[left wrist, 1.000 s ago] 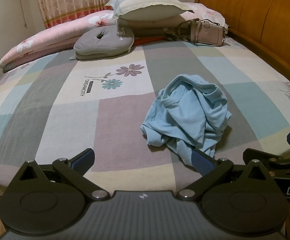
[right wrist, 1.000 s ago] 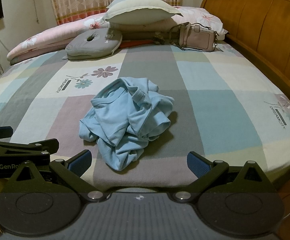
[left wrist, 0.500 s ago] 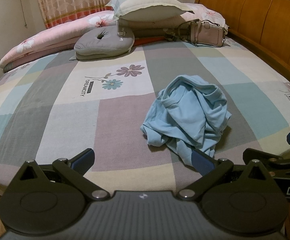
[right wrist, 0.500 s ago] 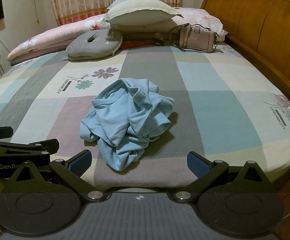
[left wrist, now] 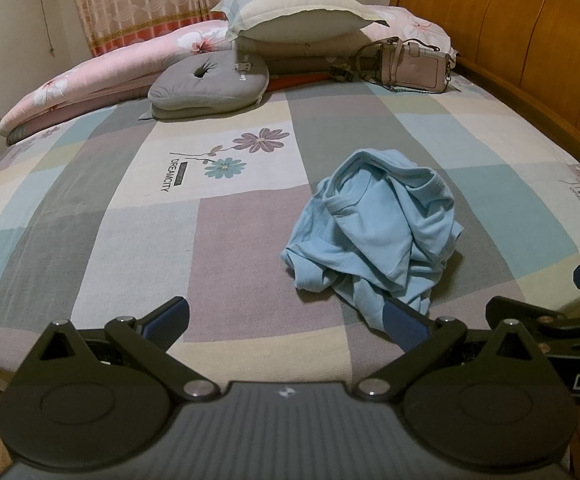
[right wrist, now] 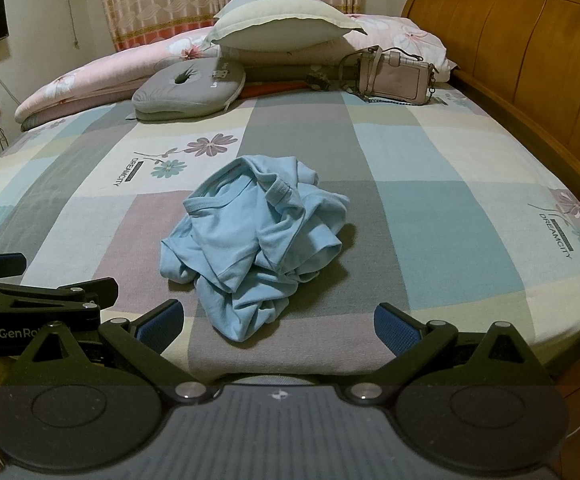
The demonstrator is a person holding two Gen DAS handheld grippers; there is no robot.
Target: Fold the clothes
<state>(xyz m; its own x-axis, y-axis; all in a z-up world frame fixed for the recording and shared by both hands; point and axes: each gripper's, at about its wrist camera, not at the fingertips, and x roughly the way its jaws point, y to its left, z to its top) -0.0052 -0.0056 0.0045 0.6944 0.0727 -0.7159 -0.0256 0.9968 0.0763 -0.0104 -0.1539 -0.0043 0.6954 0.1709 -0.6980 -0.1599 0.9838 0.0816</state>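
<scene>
Two hand-held grippers at bed's near edge: left hand-held gripper (left wrist: 286, 322) and right hand-held gripper (right wrist: 278, 322), jaws apart, empty. Crumpled light-blue shirt (right wrist: 252, 244) lies mid-bed on checkered sheet (right wrist: 429, 184), untouched. Pillows (right wrist: 282, 20), handbag (right wrist: 393, 76) behind.

- Left gripper (left wrist: 286, 322): black linkage arms, silver pivot screws, ribbed blue finger pads (left wrist: 403, 322), grey ridged housing bearing a small white emblem.
- Right gripper (right wrist: 280, 322): identical build; round black discs flank the housing.
- Side lettering: "GenRo" on the left unit, "DA" on the right unit.
</scene>
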